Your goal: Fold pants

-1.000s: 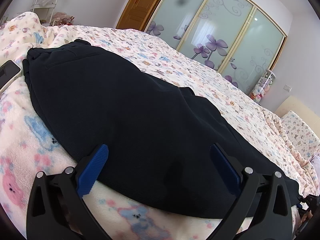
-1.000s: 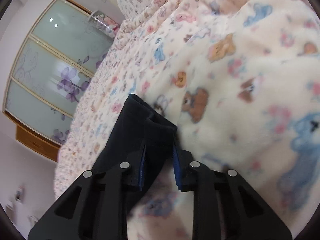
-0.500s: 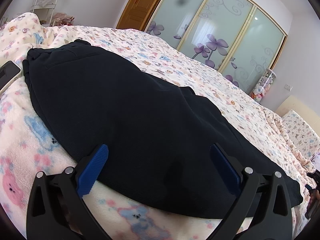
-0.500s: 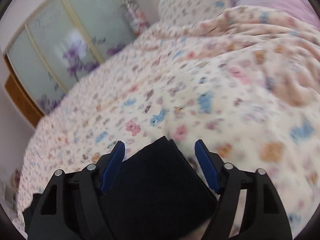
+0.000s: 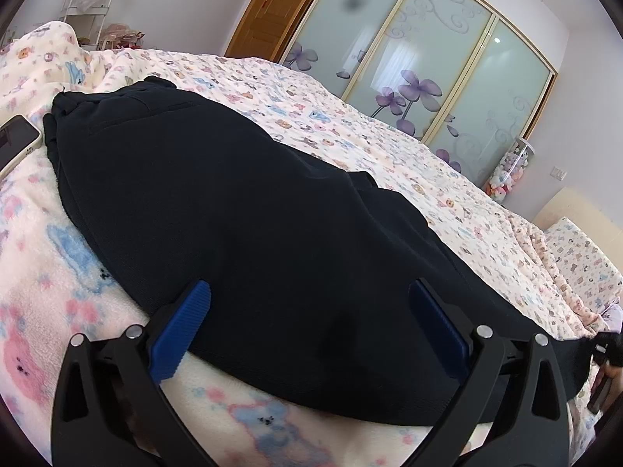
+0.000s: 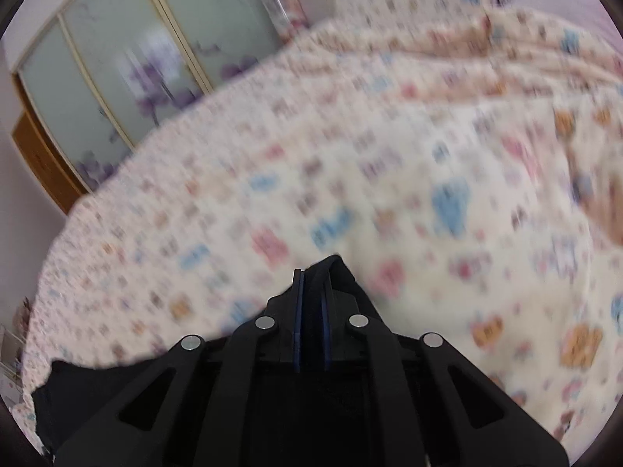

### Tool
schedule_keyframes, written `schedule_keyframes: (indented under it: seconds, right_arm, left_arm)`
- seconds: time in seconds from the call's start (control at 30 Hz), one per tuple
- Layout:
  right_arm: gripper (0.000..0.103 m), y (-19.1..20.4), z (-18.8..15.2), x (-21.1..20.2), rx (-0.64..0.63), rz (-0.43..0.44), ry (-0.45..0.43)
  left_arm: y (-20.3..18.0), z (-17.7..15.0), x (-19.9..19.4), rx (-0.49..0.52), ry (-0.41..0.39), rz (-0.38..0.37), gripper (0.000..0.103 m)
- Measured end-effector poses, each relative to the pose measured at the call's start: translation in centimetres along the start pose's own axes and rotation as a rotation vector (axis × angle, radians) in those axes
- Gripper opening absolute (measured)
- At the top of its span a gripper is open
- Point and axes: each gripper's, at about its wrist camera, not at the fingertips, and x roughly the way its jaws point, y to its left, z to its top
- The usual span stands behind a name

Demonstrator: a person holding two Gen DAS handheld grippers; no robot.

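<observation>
Right gripper (image 6: 311, 295) has changed most: a second ago it pinched the pants' leg end, half a second ago its jaws stood wide over that hem, and now they have just closed again, blue pads nearly together with a thin bunch of dark cloth clamped between them. Its view has also swung from a steep roll to near level, and the blur says the hand is in motion. Left gripper (image 5: 311, 330) has not shifted at all across the three frames.

Pants (image 5: 253, 210): black, lying flat lengthwise on the teddy-print blanket (image 5: 58, 272), waist end far left near a phone (image 5: 17, 140), leg end running off to the right, where a dark glimpse at the edge of the left view is probably the other gripper. Legs look already laid one over the other.

Left jaws: wide apart, straddling the near edge of the pants, pads resting at the cloth but not pressing it. Likely parked there to steady the mid-section while the other end is carried.

Right grip sits at the very tip of the hem, probably a re-grip to get both layers squarely. Judged step: lift the leg end and bring it toward the waist. Risk: thin pinch, one layer could slip out.

Wardrobe (image 5: 428, 58) with glass doors behind the bed.
</observation>
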Motion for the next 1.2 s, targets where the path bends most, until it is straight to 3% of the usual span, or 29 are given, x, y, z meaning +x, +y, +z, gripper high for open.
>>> schedule_keyframes:
  seconds: [0.07,0.23,0.37,0.47,0.5,0.6,0.67,0.93,1.2]
  right_arm:
    - [0.007,0.7,0.4,0.7,-0.024,-0.035,-0.002]
    - [0.012,-1.3,-2.7,5.7,-0.049,-0.229,0.164]
    - [0.061,-1.8,-2.2,4.2,-0.063,-0.291,0.14]
    - [0.062,-2.5,-1.8,0.0,-0.002,-0.184,0.06]
    - [0.062,-3.0,-2.2,-1.9,0.05,-0.095,0.043]
    - [0.06,-4.7,-3.9,-4.8,0.186,0.086,0.064]
    - [0.054,-6.0,-5.7,-5.7,0.269,0.156,0.097]
    - [0.052,-8.0,-10.0,-4.3,0.411,0.137,0.219]
    - [0.048,-8.6,-9.9,-2.4,0.424,0.126,0.104]
  left_arm:
    - [0.0,0.0,0.0,0.0,-0.001,0.0,0.101]
    - [0.0,0.0,0.0,-0.001,0.0,-0.001,0.101]
    - [0.1,0.0,0.0,-0.003,-0.002,-0.004,0.101]
    - [0.1,-0.1,-0.1,-0.004,-0.004,-0.005,0.101]
    - [0.1,-0.1,-0.1,-0.004,-0.004,-0.006,0.101]
    - [0.1,-0.1,-0.2,-0.006,-0.006,-0.007,0.101]
    - [0.1,-0.1,-0.2,-0.006,-0.006,-0.007,0.101]
    - [0.1,-0.1,-0.2,-0.008,-0.007,-0.011,0.101]
    - [0.0,-0.1,-0.2,-0.009,-0.008,-0.012,0.101]
